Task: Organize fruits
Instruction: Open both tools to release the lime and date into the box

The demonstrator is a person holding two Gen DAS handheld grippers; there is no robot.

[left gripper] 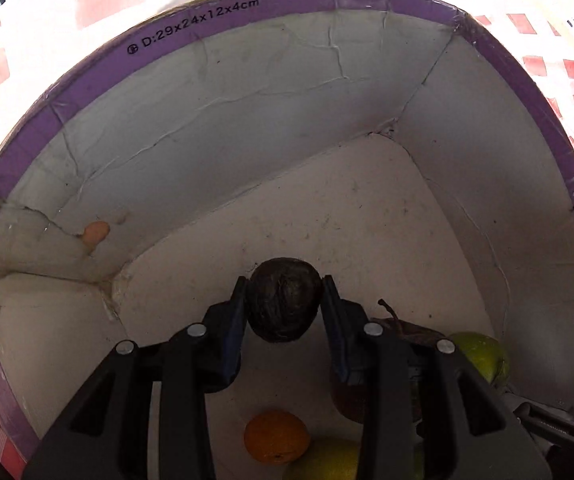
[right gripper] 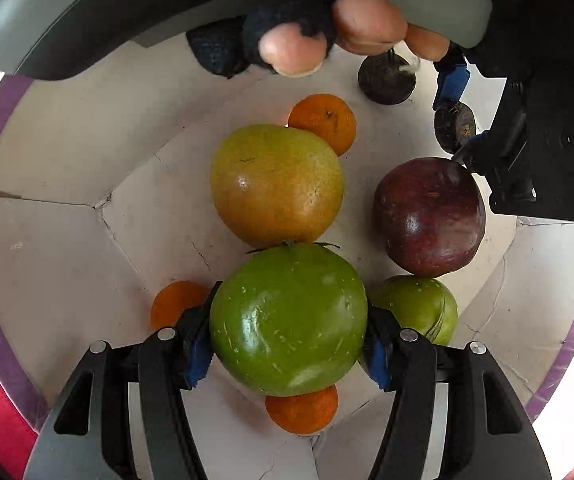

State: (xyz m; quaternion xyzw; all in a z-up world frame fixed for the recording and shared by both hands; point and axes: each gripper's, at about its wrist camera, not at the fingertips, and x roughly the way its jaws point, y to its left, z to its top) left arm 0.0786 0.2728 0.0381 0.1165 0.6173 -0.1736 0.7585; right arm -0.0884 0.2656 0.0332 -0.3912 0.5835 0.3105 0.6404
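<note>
Now the left gripper (left gripper: 283, 300) squeezes a small dark wrinkly round fruit (left gripper: 283, 306); the right gripper (right gripper: 289, 320) squeezes a big shiny green tomato (right gripper: 288, 320) inside the purple-rimmed white cardboard box (left gripper: 247, 12).

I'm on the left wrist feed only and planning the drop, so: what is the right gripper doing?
Observer: The right gripper is shut on a large green fruit over the box.
Operator: What lies directly ahead of it?
Observer: A big yellow-green citrus, touching the green fruit's far side.
Operator: Any oranges I'm missing?
Observer: Three small oranges in all: one beyond the citrus, one left of the jaws, one beneath the held fruit.
</note>
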